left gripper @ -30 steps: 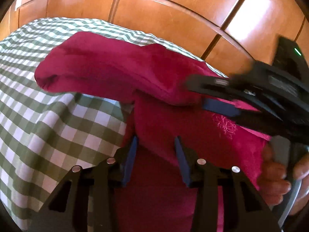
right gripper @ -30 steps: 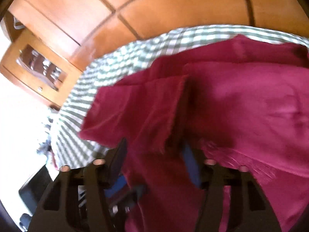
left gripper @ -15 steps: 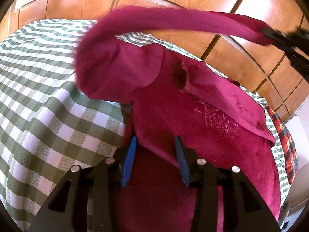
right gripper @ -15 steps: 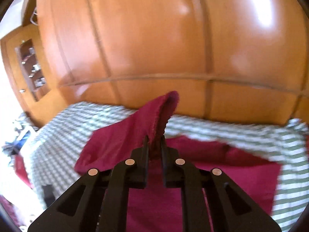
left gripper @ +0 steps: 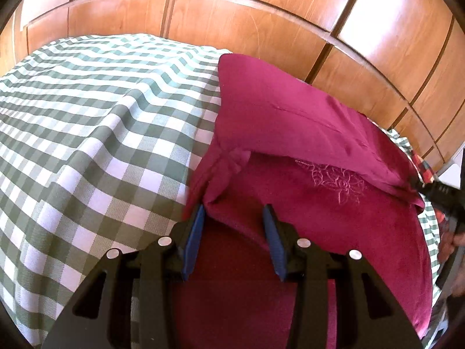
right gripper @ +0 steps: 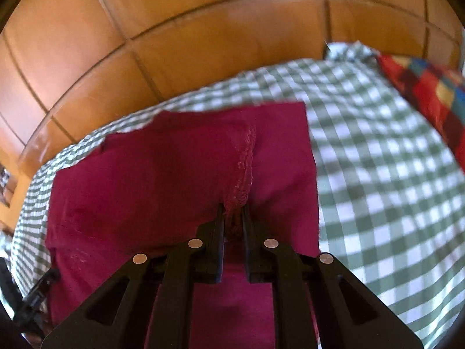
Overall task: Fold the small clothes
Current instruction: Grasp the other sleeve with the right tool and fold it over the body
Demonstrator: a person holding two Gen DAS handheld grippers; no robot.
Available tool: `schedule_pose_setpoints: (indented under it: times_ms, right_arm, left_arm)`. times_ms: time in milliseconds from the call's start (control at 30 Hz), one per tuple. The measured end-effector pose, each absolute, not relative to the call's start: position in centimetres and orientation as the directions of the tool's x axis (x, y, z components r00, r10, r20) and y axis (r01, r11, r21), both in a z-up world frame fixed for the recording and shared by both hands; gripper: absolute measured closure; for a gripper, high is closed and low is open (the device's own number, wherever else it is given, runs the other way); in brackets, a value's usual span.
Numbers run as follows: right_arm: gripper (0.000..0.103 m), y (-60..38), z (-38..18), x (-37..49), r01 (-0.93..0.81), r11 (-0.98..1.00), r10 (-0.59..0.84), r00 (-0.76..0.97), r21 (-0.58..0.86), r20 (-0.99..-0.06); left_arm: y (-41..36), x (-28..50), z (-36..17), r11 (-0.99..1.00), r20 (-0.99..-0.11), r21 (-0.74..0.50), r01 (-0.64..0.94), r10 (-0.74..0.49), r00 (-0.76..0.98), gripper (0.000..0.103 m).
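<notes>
A magenta garment [left gripper: 314, 151] with embroidered flowers lies on the green checked cloth [left gripper: 96, 122]. One sleeve is folded across its chest. My left gripper [left gripper: 232, 212] is open and rests on the garment's left side, jaws apart around a fold of fabric. My right gripper [right gripper: 233, 212] is shut on the sleeve's lacy cuff [right gripper: 242, 174] and holds it low over the garment [right gripper: 151, 180]. The right gripper also shows at the right edge of the left wrist view [left gripper: 444, 197].
The checked cloth [right gripper: 392, 174] covers a bed that runs to wooden wardrobe doors [left gripper: 261, 14] behind. A multicoloured patchwork cushion [right gripper: 430, 93] lies at the far right. Bare checked cloth lies to the left of the garment.
My right gripper has carried the sleeve over from the left, through the air, and down across the garment's chest to the right. The left gripper has stayed in place.
</notes>
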State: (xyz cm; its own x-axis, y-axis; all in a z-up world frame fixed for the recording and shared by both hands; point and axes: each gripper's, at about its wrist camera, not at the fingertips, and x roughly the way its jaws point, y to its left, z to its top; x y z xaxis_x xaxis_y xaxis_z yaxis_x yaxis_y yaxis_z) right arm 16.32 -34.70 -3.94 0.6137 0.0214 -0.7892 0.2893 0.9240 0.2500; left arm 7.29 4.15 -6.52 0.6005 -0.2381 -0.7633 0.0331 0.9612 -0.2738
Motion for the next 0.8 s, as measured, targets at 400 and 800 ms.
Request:
schedule_pose_setpoints:
  times_ms: [400, 800]
  right_arm:
    - [0.093, -35.1, -2.6, 14.9, 0.273, 0.932, 0.021, 0.613, 0.237, -0.789]
    - [0.054, -32.3, 0.5, 17.8, 0.201, 0.962, 0.001, 0.673, 0.184, -0.74]
  left_arm:
    - [3.3, 10.2, -0.3, 0.949, -0.707, -0.304, 0.082, -0.283, 0.648, 0.053]
    - [2.2, 16.2, 0.6, 0.945, -0.7, -0.315, 0.085, -0.292, 0.652, 0.054]
